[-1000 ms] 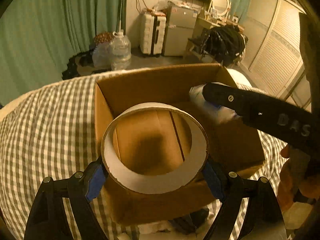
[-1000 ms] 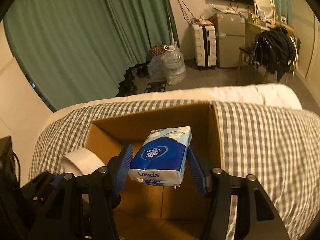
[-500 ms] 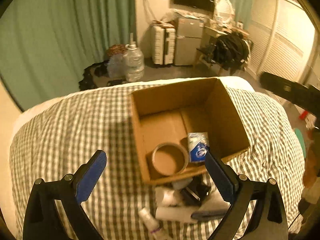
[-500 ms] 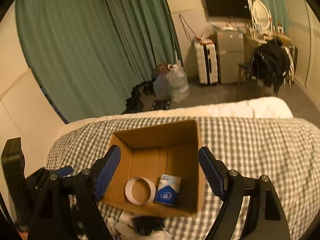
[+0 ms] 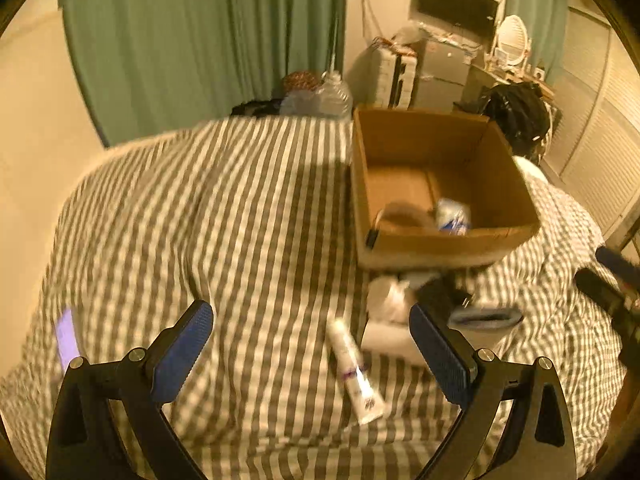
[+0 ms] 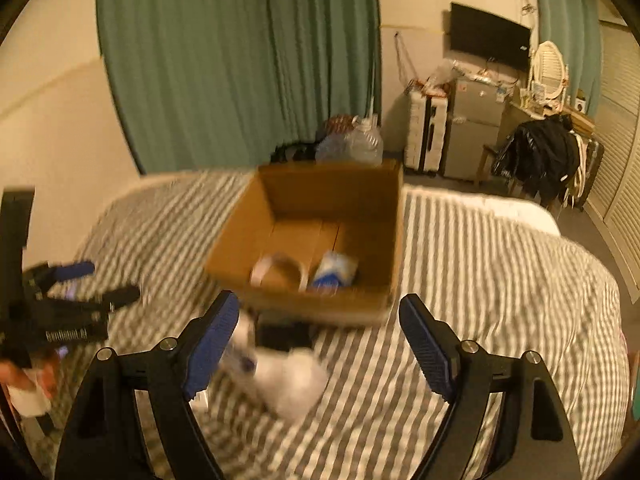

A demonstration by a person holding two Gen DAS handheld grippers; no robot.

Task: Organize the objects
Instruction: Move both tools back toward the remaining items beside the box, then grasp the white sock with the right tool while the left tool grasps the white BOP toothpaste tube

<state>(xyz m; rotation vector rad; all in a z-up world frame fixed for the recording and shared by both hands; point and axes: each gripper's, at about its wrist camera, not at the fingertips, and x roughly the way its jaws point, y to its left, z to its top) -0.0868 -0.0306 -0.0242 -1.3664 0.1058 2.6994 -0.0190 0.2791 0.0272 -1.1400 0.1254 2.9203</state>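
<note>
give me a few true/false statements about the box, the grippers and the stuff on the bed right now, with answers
1. The tape roll and the blue tissue pack lie inside the cardboard box. True.
2. The left gripper is clamped on the tape roll. False: its jaws are wide apart and hold nothing.
3. A white tube lies on the checked bedspread, outside the box. True.
4. The right gripper holds the tissue pack. False: it is open and empty; the pack is in the box.
5. The box is closed with its flaps folded shut. False: its top is open and its contents show.
</note>
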